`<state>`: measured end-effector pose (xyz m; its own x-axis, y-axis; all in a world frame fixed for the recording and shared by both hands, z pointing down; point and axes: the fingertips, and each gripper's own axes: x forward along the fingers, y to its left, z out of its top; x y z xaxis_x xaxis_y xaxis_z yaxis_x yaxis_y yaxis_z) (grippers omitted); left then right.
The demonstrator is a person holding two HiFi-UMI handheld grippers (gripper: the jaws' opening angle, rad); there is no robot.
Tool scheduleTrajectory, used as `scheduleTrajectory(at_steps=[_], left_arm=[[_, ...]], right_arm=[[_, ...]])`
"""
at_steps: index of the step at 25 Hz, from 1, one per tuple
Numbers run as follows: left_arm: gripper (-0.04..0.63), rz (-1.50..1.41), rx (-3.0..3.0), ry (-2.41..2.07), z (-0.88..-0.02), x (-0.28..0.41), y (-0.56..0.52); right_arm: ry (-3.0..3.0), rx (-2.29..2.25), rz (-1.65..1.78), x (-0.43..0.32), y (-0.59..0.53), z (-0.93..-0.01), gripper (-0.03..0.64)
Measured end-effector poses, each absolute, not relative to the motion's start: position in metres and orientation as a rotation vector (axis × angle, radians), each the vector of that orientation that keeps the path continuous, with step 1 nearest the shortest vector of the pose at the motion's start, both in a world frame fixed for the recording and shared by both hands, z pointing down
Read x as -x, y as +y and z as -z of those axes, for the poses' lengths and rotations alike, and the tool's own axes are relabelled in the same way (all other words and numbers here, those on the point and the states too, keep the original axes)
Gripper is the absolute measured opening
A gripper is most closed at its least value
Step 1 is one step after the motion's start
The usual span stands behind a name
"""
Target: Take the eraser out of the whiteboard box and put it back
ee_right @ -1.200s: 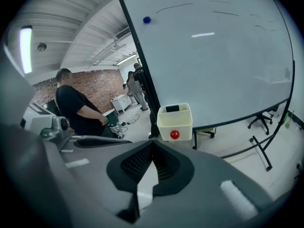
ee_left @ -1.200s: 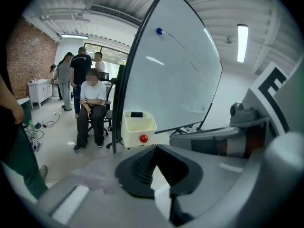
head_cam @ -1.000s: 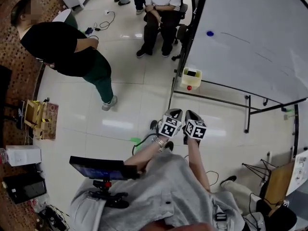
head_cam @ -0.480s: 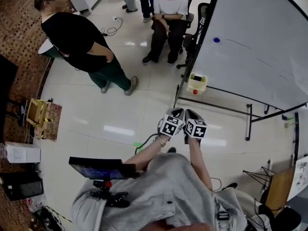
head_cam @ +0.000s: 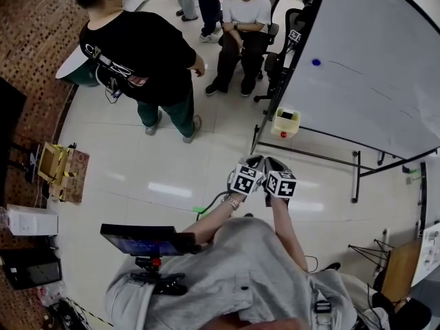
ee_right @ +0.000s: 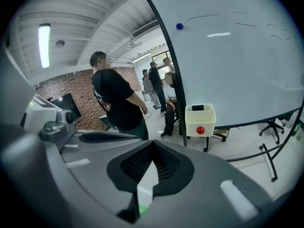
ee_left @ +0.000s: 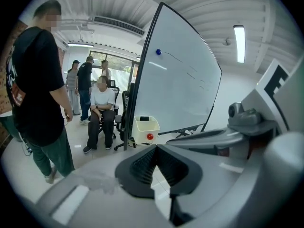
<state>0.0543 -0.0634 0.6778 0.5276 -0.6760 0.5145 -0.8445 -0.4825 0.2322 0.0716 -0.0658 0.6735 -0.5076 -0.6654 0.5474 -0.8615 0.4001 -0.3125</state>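
Grey shirt, grey tools with marker cubes

The person wears a light grey short-sleeved shirt (head_cam: 237,273) and a metal wristband (head_cam: 230,202) behind the left hand-held gripper (head_cam: 251,161). It and the right hand-held gripper (head_cam: 272,163) have grey moulded shells, black ribbed pads (ee_right: 135,163) and cubes (head_cam: 280,185) bearing black-and-white square markers.

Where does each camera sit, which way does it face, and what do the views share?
Head view: on the head, steeply down at floor; shirt, left gripper, right gripper show.
Left gripper view: on that gripper, facing the box by the whiteboard; own shut jaws, right gripper show.
Right gripper view: on that gripper, facing the same box; own shut jaws, left gripper show.
Shared: box and whiteboard, in all three.
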Motion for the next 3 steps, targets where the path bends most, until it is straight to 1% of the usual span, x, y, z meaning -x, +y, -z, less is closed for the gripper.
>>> scheduleTrajectory(at_steps=[3], left_arm=[[0.006, -0.488, -2.310, -1.233, -0.6780, -0.0520, -0.0624]], right_arm=[[-2.325, -1.321, -0.820, -0.0683, -0.0640, -0.6736, 0.002]])
